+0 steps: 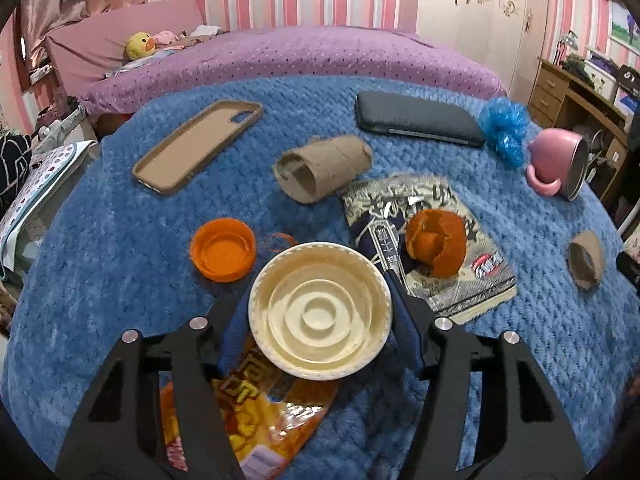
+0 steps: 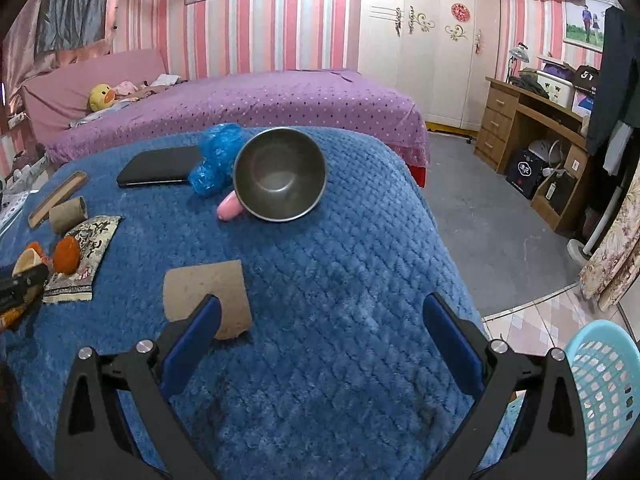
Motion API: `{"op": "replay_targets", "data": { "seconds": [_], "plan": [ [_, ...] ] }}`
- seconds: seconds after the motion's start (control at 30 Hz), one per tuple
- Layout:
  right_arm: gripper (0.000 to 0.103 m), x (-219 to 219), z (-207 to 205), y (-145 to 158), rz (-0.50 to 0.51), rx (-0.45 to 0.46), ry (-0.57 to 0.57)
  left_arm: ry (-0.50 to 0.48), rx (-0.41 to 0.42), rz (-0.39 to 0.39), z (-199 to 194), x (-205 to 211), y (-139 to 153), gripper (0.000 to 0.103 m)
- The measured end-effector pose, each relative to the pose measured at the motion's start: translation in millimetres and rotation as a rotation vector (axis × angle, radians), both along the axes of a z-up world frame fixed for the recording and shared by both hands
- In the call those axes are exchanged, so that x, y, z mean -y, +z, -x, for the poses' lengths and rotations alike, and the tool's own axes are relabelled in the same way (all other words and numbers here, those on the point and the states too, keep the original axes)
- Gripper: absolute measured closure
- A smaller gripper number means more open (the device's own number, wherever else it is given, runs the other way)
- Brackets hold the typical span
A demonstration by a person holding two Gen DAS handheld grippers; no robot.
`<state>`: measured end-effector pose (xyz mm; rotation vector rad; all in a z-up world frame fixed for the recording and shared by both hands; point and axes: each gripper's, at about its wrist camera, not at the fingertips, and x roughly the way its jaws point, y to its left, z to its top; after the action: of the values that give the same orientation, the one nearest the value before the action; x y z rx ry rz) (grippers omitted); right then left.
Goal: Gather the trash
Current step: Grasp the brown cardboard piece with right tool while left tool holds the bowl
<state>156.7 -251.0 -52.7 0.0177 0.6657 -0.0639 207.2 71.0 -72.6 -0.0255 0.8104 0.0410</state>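
My left gripper (image 1: 320, 305) is shut on a cream-white round lid (image 1: 320, 316), its blue pads against the rim on both sides. Under the lid lies an orange snack bag (image 1: 272, 412). Ahead on the blue blanket (image 1: 120, 280) are an orange cap (image 1: 223, 249), a cardboard tube (image 1: 324, 168), orange peel (image 1: 436, 246) on a black-and-white wrapper (image 1: 460, 292), and a short cardboard ring (image 1: 586, 260). My right gripper (image 2: 320, 320) is open wide with nothing between its fingers; its left finger overlaps the cardboard ring (image 2: 204, 292), which lies left of the gap.
A tan phone case (image 1: 198, 144), a dark phone (image 1: 416, 122), a blue plastic wad (image 1: 504, 128) and a tipped pink mug (image 2: 280, 176) lie at the far side. A light blue basket (image 2: 600, 392) stands on the floor at the right, past the blanket's edge.
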Motion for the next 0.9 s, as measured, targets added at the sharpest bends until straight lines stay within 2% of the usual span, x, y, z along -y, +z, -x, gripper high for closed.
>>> {"op": "replay_targets", "data": {
  "seconds": [0.3, 0.6, 0.67, 0.73, 0.8, 0.9],
  "plan": [
    [0.005, -11.5, 0.6, 1.6, -0.007, -0.001, 0.019, 0.052, 0.073, 0.029, 14.7, -30.1, 28.0, 0.043],
    [0.005, -46.3, -20.5, -4.3, -0.042, -0.072, 0.094, 0.071, 0.045, -0.006, 11.7, -37.6, 17.7, 0.043],
    [0.009, -51.5, -26.2, -8.6, -0.035, -0.094, 0.097, 0.072, 0.046, -0.009, 12.1, -37.9, 17.7, 0.043],
    [0.034, -53.8, -29.1, -11.6, -0.047, -0.105, 0.112, 0.074, 0.051, -0.011, 13.1, -39.3, 17.7, 0.043],
    [0.048, -54.4, -30.2, -13.6, -0.064, -0.115, 0.135, 0.074, 0.053, -0.006, 13.8, -40.8, 18.2, 0.043],
    [0.048, -54.6, -24.7, -9.8, -0.063, -0.089, 0.164, 0.076, 0.058, -0.003, 14.5, -40.2, 19.7, 0.043]
  ]
}}
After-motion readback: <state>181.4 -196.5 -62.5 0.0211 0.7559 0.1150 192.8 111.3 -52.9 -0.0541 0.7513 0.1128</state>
